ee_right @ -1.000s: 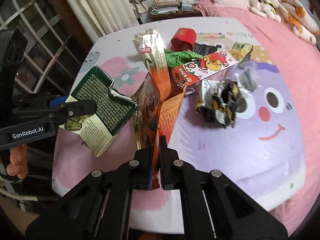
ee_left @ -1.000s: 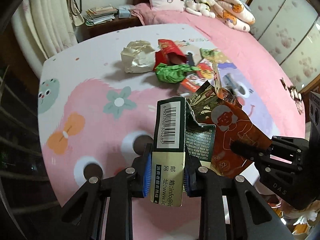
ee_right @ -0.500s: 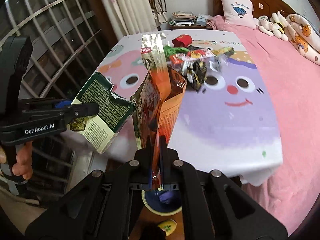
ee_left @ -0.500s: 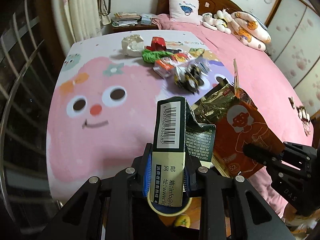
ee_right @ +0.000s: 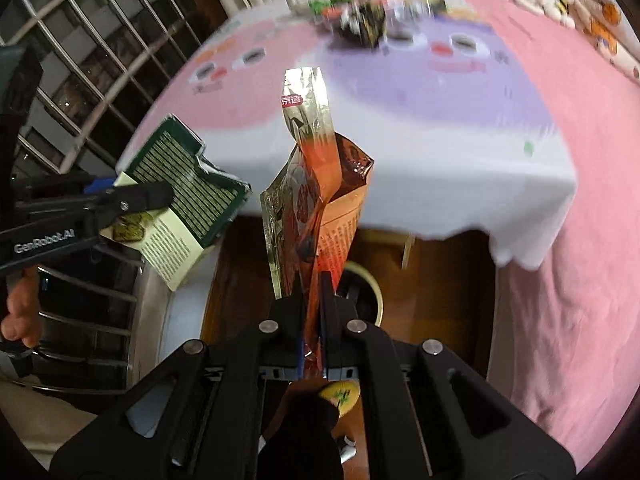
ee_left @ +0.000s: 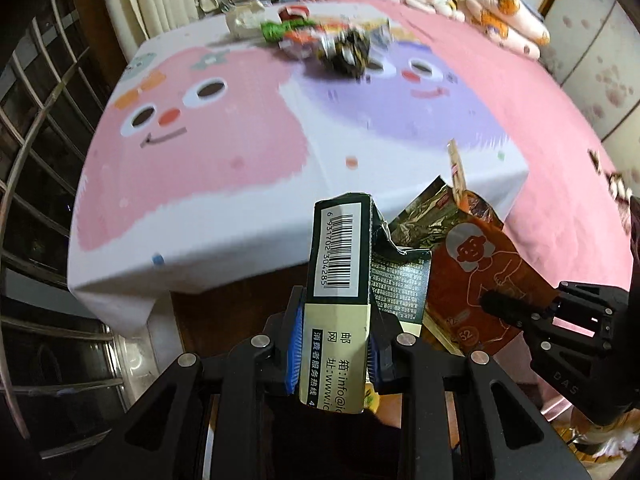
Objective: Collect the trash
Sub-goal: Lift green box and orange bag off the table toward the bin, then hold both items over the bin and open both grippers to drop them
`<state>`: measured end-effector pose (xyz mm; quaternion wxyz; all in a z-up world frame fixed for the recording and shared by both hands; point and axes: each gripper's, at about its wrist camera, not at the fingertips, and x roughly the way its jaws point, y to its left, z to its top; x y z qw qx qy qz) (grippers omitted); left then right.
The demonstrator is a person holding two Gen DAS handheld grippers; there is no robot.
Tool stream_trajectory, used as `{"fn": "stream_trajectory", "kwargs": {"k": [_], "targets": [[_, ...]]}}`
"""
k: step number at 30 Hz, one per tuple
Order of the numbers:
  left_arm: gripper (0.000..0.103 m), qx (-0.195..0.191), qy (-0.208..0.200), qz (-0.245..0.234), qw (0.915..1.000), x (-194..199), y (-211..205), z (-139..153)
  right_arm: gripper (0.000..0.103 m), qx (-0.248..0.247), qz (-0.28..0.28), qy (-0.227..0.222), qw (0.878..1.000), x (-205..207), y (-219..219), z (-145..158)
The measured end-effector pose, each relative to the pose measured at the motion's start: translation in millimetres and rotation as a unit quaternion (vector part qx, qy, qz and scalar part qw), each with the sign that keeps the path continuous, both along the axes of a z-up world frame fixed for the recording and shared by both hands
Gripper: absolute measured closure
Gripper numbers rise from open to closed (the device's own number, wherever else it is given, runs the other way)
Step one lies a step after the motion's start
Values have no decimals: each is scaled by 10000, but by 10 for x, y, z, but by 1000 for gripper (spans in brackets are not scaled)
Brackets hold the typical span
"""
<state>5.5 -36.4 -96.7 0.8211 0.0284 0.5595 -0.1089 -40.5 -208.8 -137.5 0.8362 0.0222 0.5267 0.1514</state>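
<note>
Window bars [ee_right: 92,40] and pale curtains [ee_left: 160,4] line the left wall, where the left gripper [ee_left: 332,354] pinches a green carton [ee_left: 340,280] beyond the cartoon tablecloth [ee_left: 208,168]. Over wooden floor [ee_right: 436,280] and what looks like a bin [ee_right: 370,284], the right gripper [ee_right: 313,308] clamps an orange foil bag [ee_right: 320,200]. Blurred wrappers [ee_left: 340,48] litter the table's far end, a pink bed [ee_left: 560,128] rightward.

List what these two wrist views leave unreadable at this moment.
- Trash pile at the table's far end: motion-blurred in both views, items indistinct.
- Bin on the floor: right view, mostly hidden by the orange pouch and the right gripper; contents unseen.
- Green carton: its lower end cut off behind the left gripper, left view.
</note>
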Motion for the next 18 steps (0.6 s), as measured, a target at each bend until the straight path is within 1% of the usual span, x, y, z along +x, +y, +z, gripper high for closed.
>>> {"fn": "stream_trajectory", "kwargs": {"k": [2,4,7,9,10,15,18], "targets": [[78,64,237,-92,9997,-10,-33,-219,100,-25,-66,214,9997,-45,-18,-229],[78,105,380,-104,9992,-18,-54,-445,100,-46,-153,449,9989,-68,-46,-494],[78,166,634,-99,9978,-1,-80,-893,100,-95,-235,753,9968,-51,-70,-925],[78,246,774,-97,9967,8,-114,-1260,100,-189,-269,892,9955,-14,-80,-1234],[78,266,821,-92,9962,18,-127,-1385,100,-238,-305,983,9944,10,-84,-1413],[78,266,948,-70,9951,107,-203,-2221,100,-462,-432,1307,9894,153,-69,-2261],[78,329,968,-119,9947,146,-259,-2626,100,-504,-427,1467,9870,223,-37,-2736]]}}
